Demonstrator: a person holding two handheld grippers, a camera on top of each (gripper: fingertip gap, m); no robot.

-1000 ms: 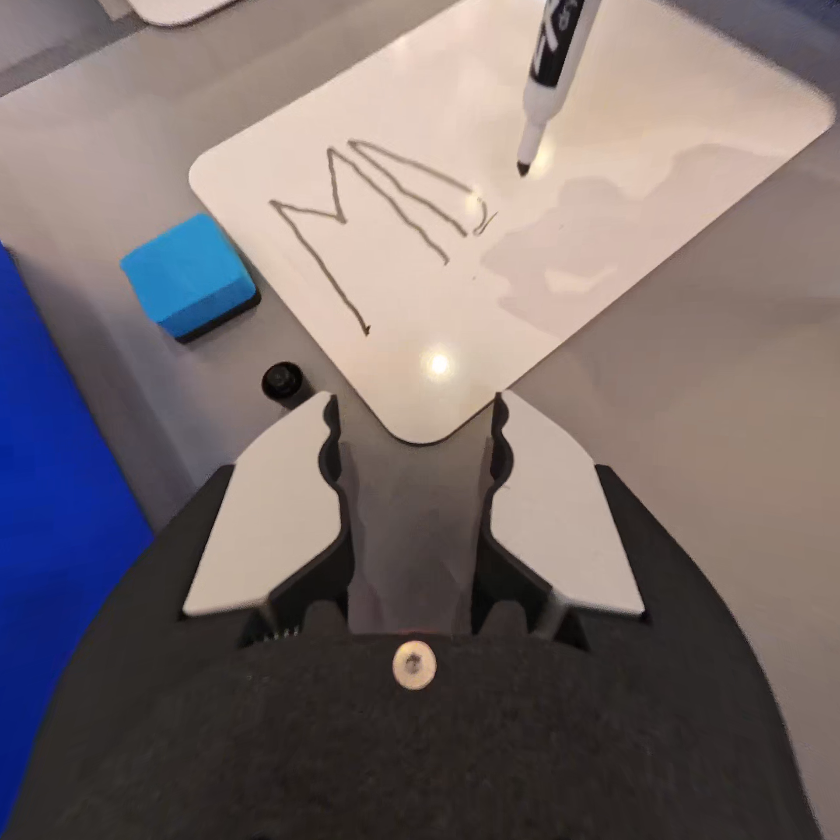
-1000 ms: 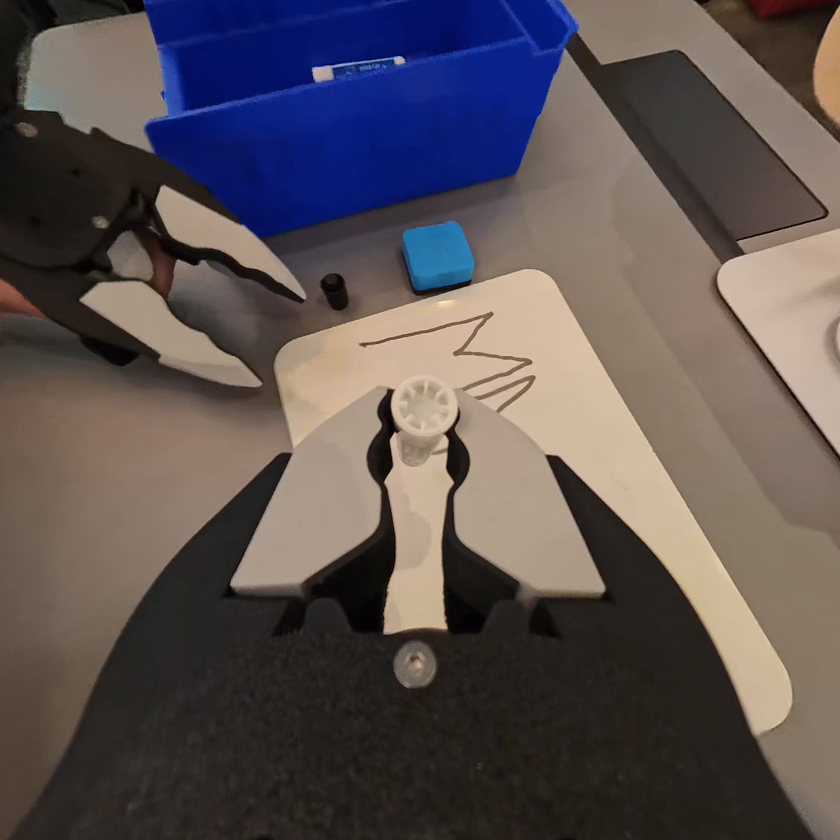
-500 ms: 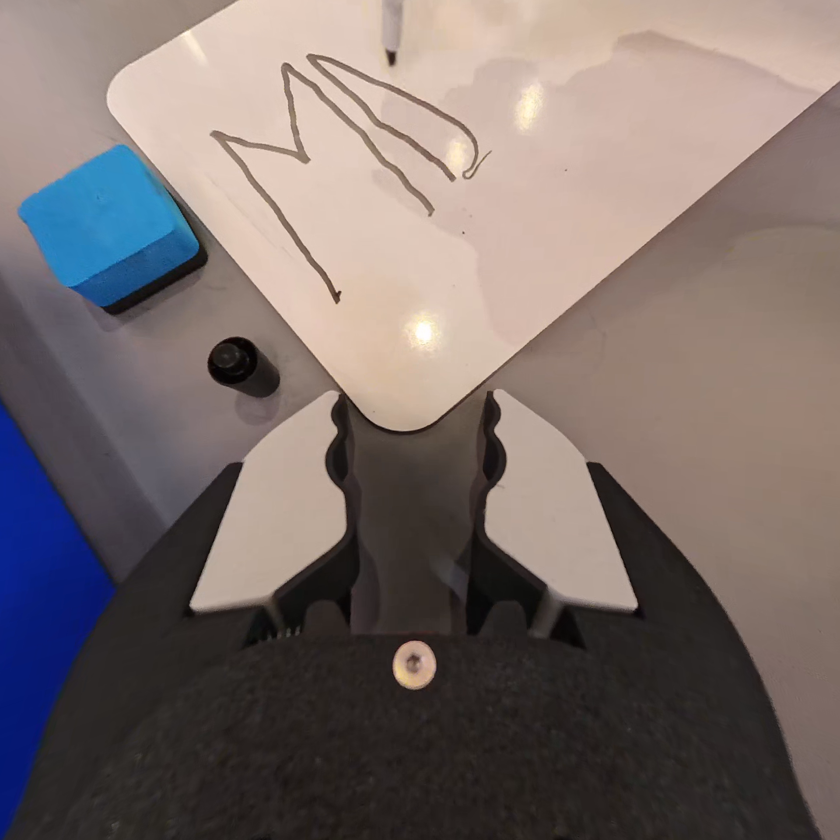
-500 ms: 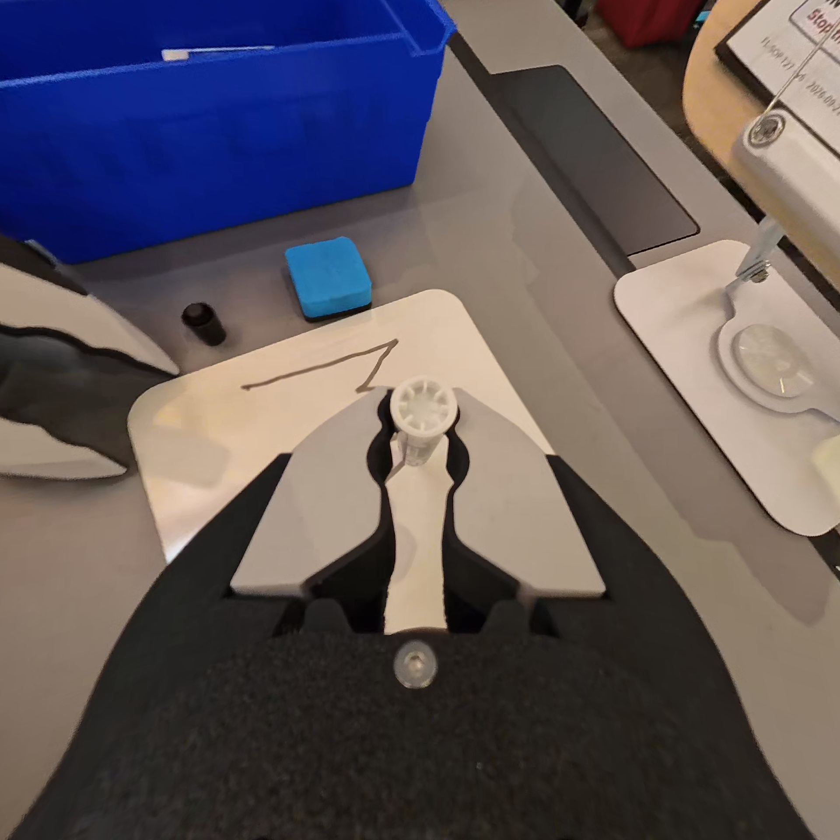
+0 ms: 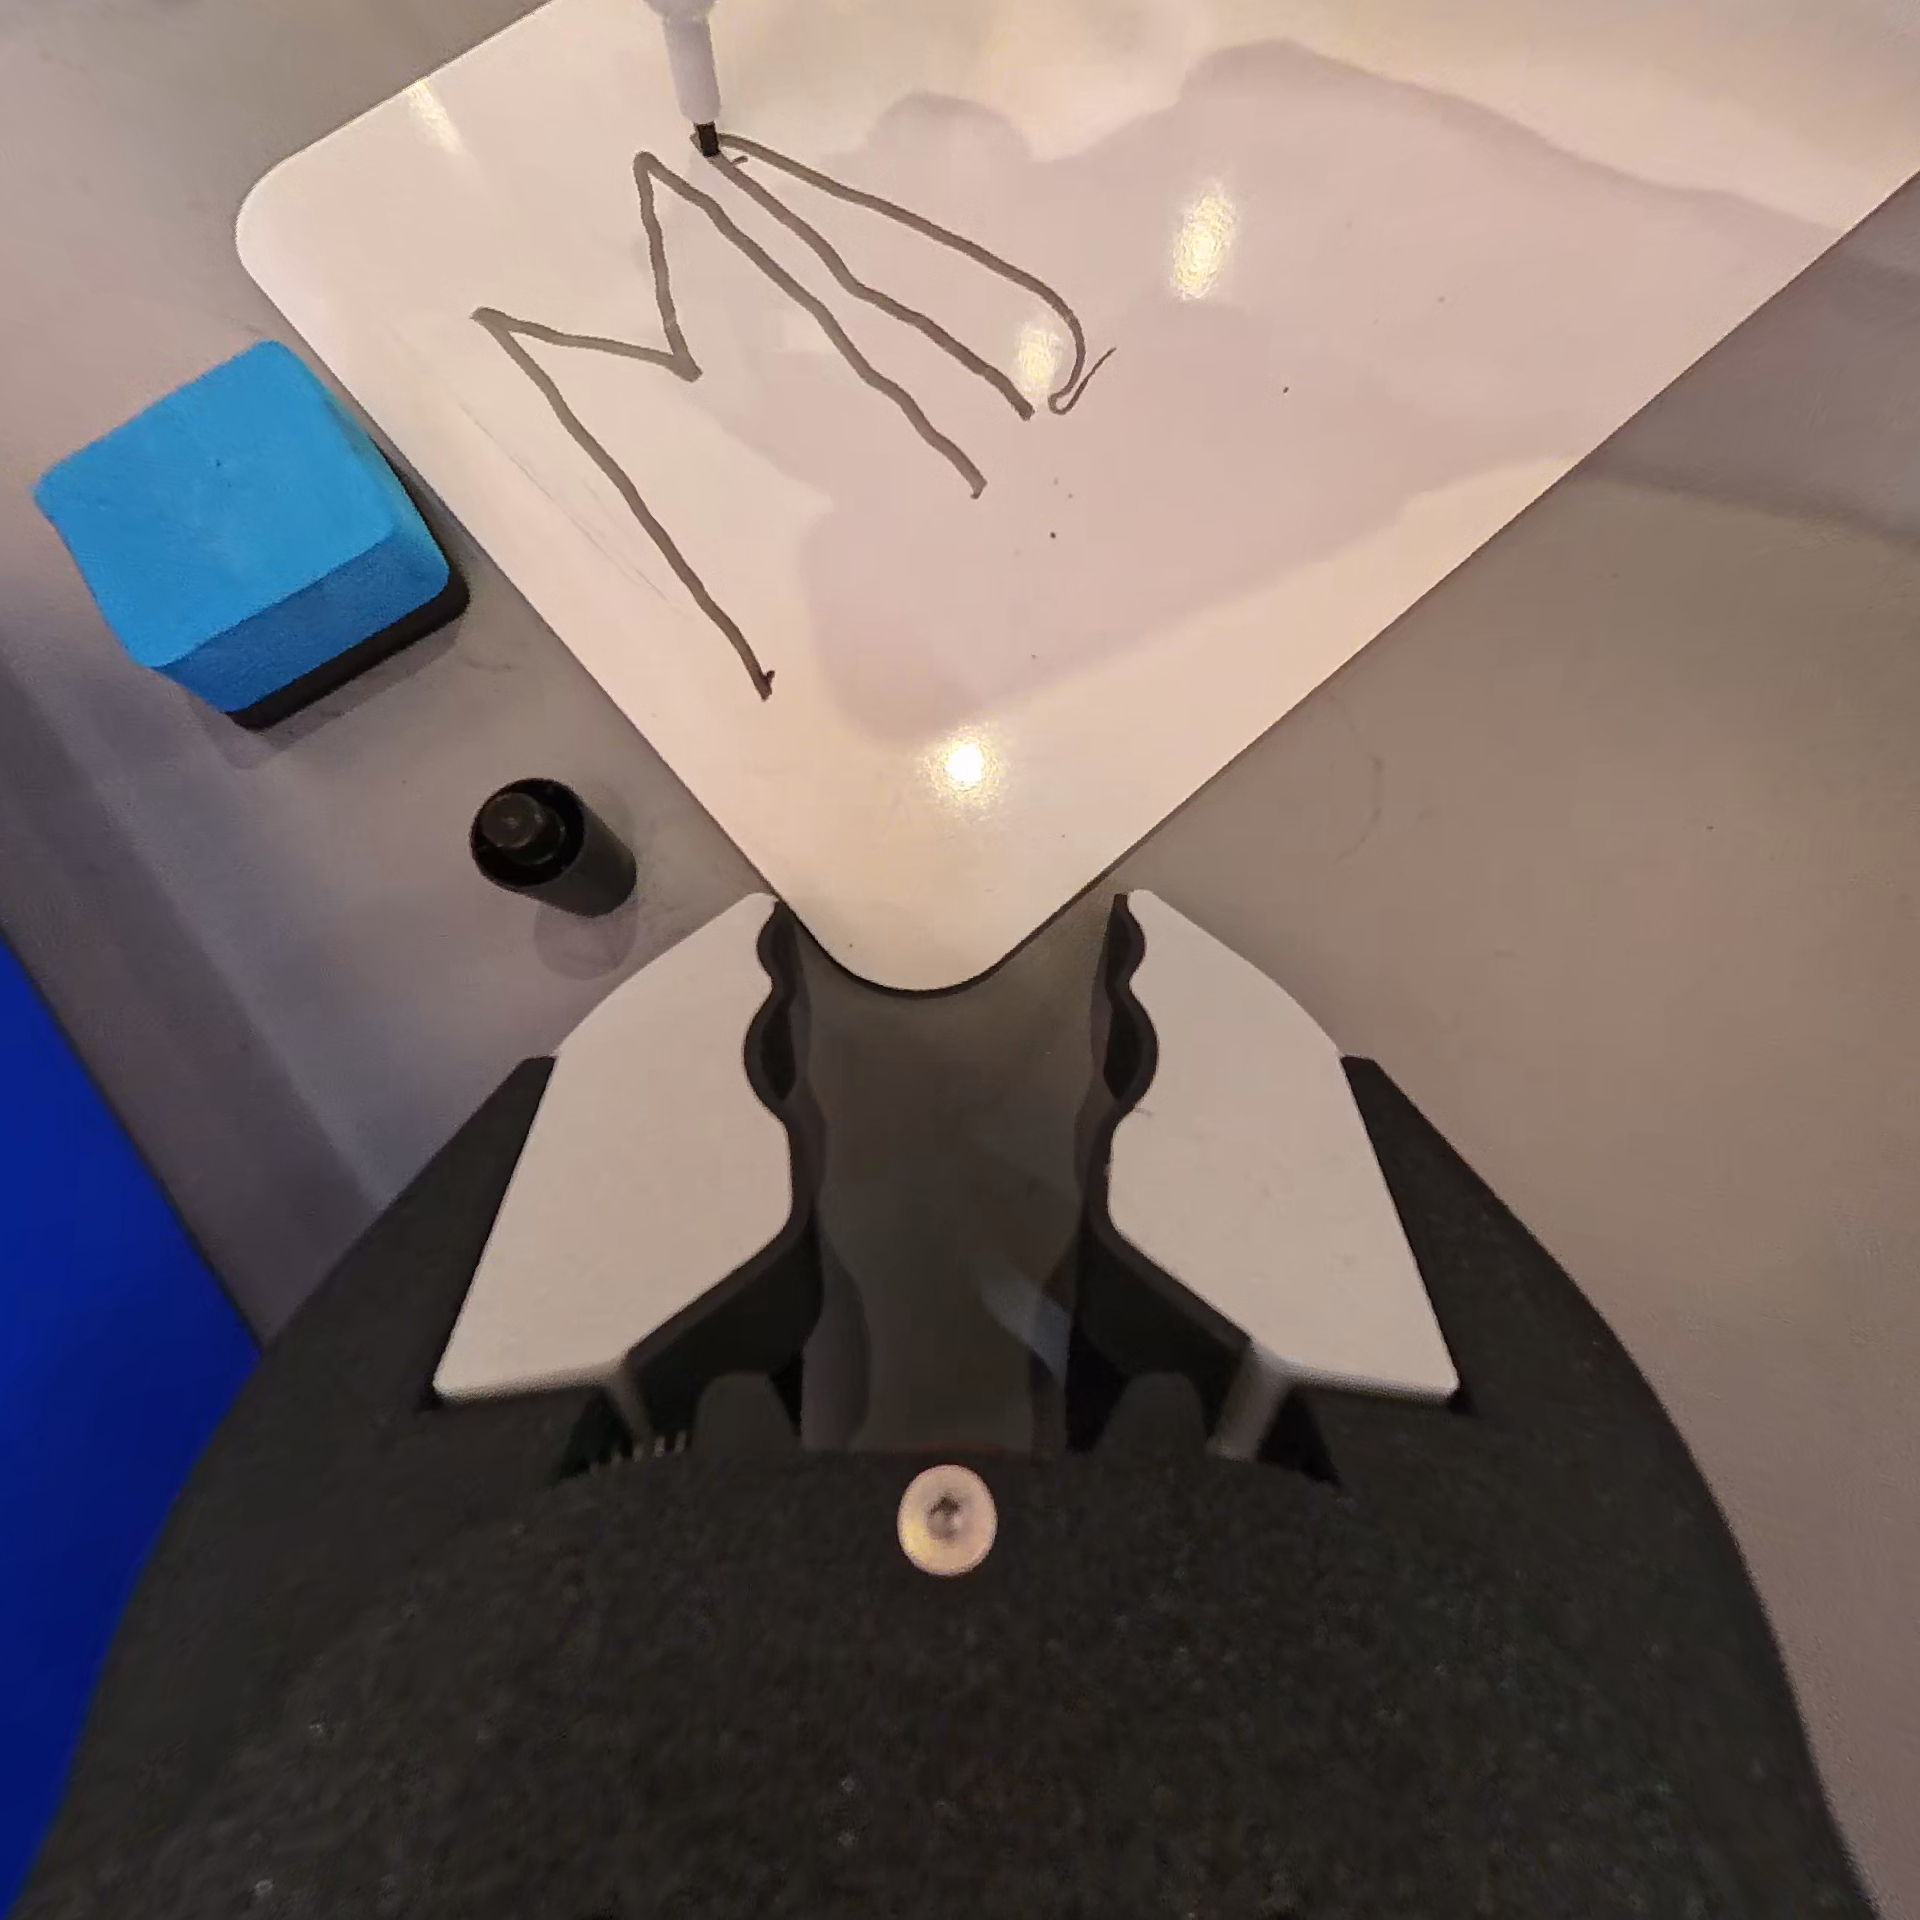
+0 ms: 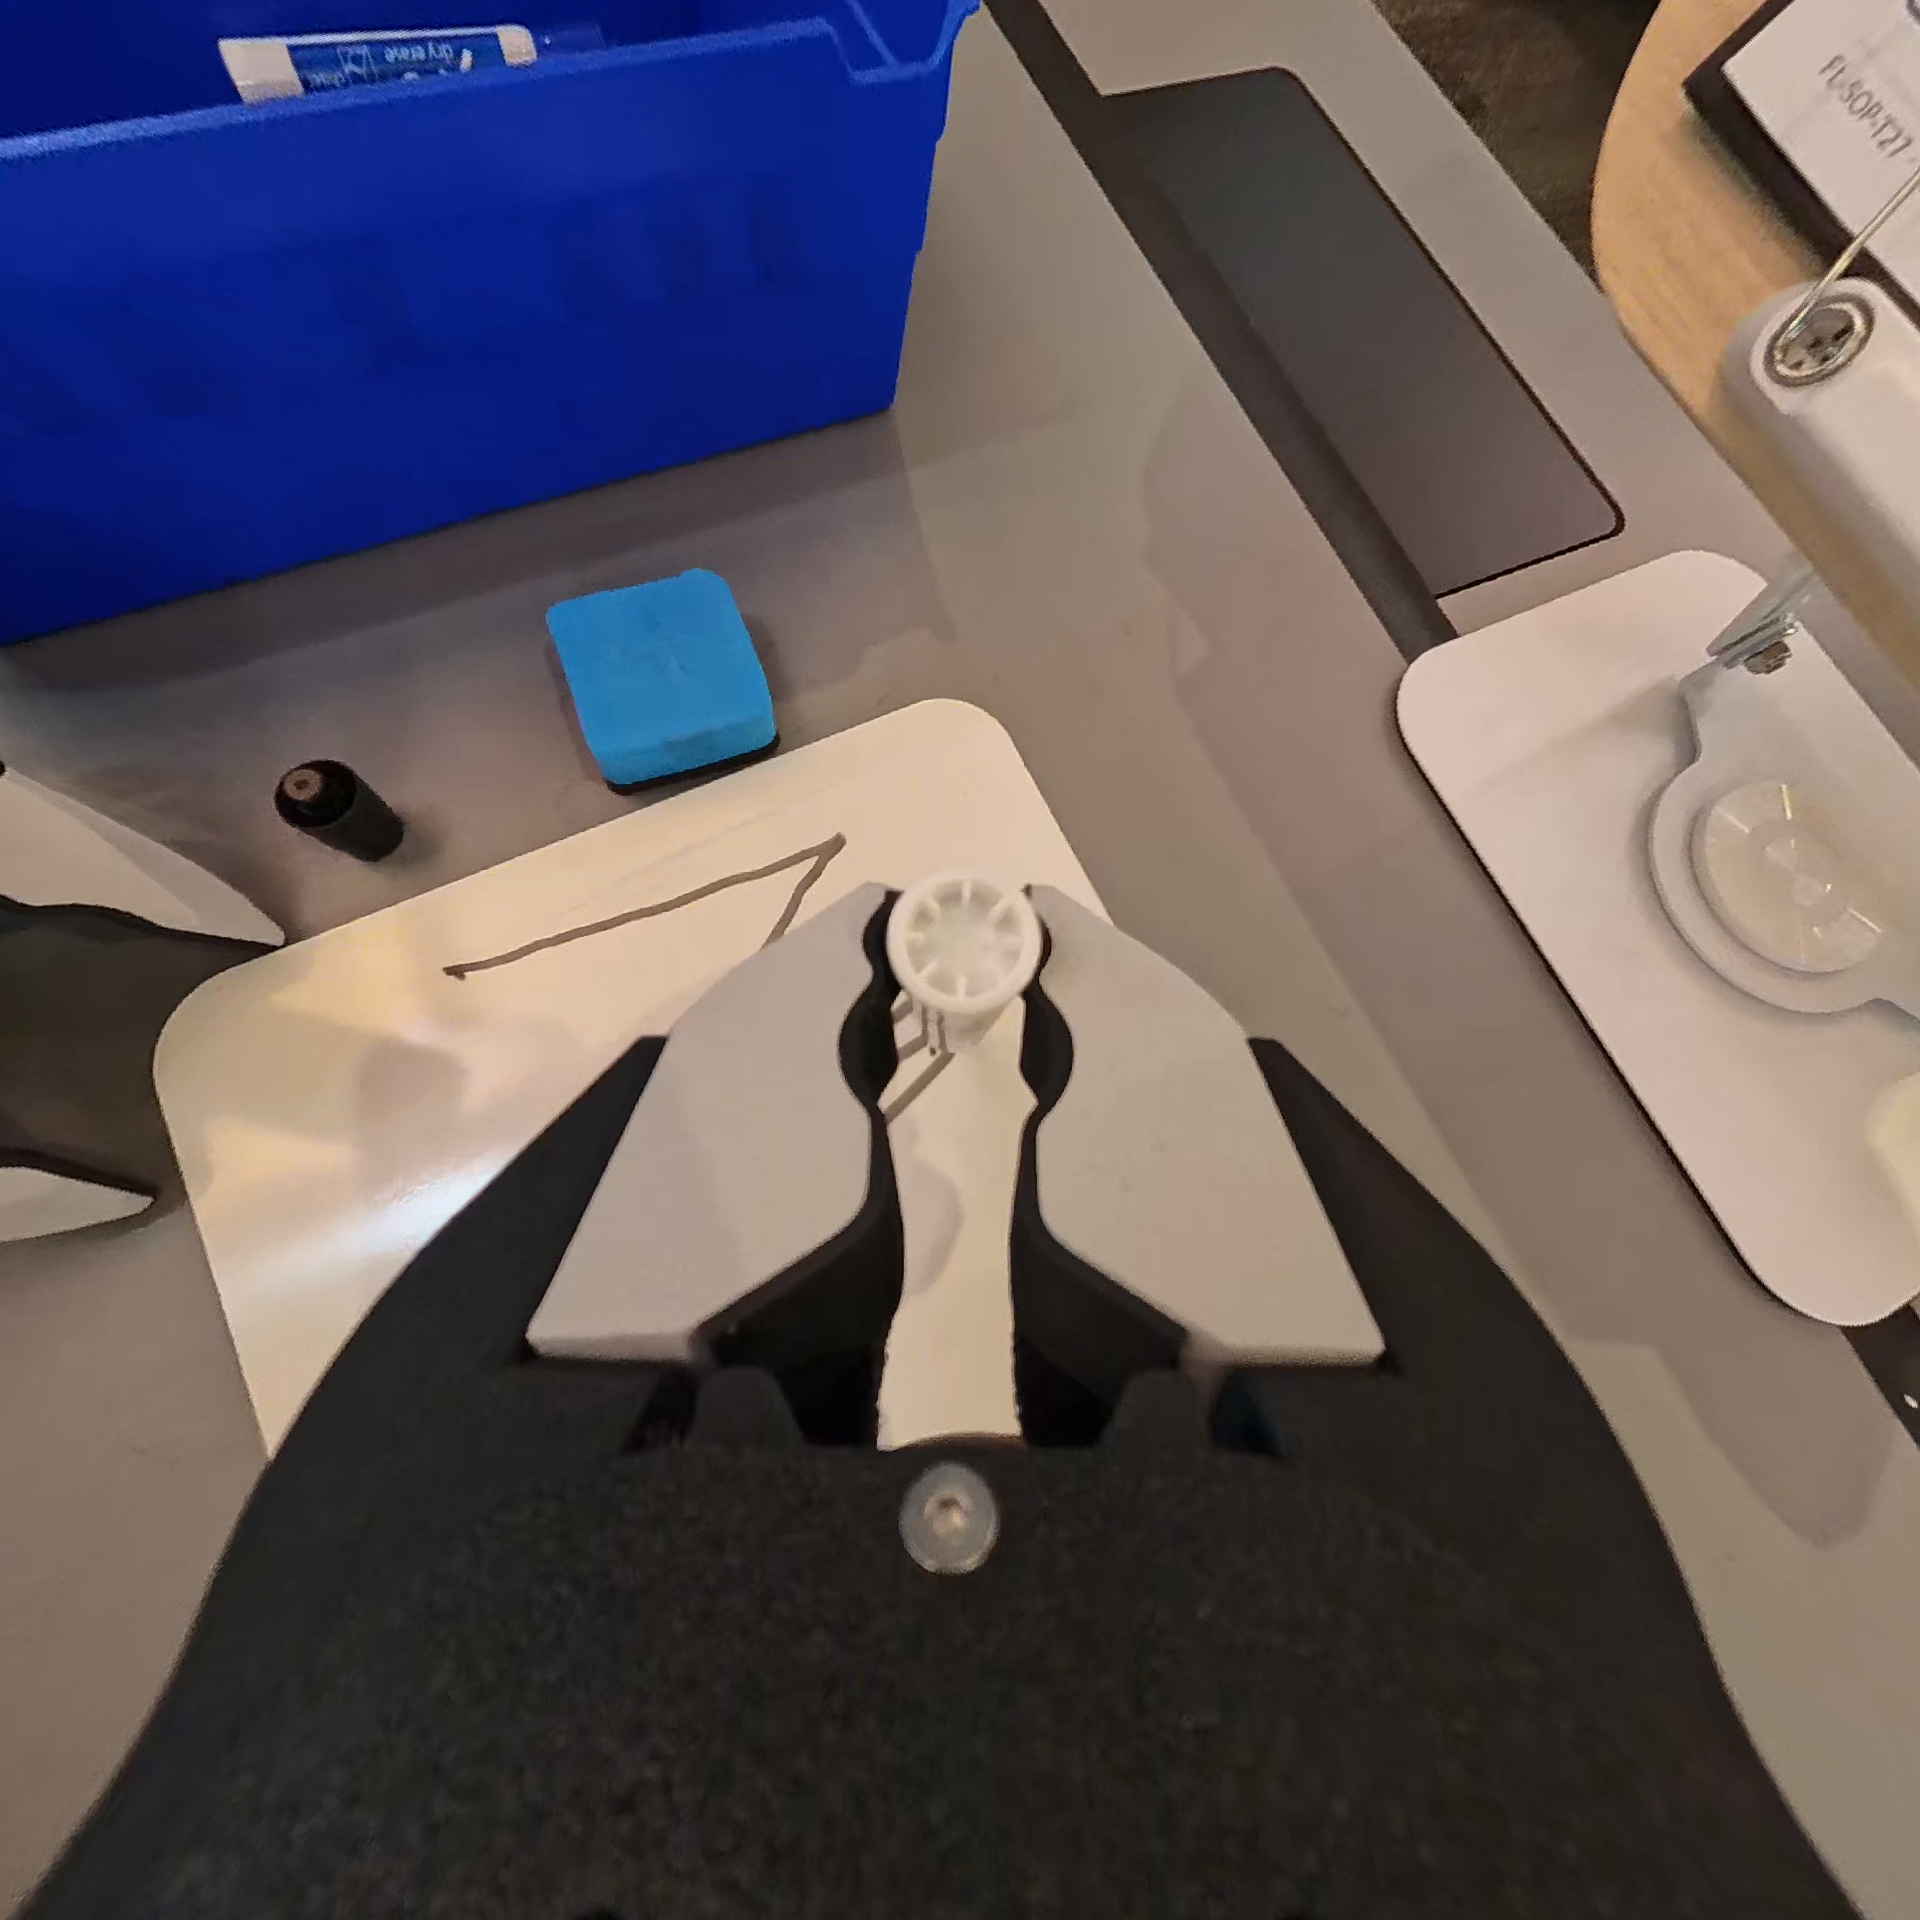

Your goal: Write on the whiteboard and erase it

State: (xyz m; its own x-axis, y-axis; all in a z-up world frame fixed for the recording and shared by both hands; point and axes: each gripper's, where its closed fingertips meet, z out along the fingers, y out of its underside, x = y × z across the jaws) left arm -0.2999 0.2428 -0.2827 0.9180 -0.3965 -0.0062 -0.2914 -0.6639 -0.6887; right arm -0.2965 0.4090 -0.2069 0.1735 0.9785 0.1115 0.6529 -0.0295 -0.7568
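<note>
A white whiteboard (image 5: pixel 1195 582) with black zigzag lines lies flat on the grey table; it also shows in the right wrist view (image 6: pixel 343 1081). My right gripper (image 6: pixel 961 940) is shut on a white marker (image 6: pixel 958 948), seen end-on. The marker's tip (image 5: pixel 707 140) touches the board at the top of the lines. My left gripper (image 5: pixel 945 920) is open and empty, its fingertips straddling the board's near corner. Part of it shows in the right wrist view (image 6: pixel 94 997). A blue eraser (image 5: pixel 234 525) (image 6: pixel 660 681) and the black marker cap (image 5: pixel 545 847) (image 6: pixel 332 805) lie beside the board.
A blue bin (image 6: pixel 447 281) holding a marker package stands behind the eraser. Its side shows at the left of the left wrist view (image 5: pixel 94 1351). A white base with a lens piece (image 6: pixel 1621 914) lies to the right. A dark inset panel (image 6: pixel 1340 322) lies at the back right.
The marker tip has moved from the right end of the lines to their top near the board's far corner and now touches it. My left gripper came nearer the board's corner, still open.
</note>
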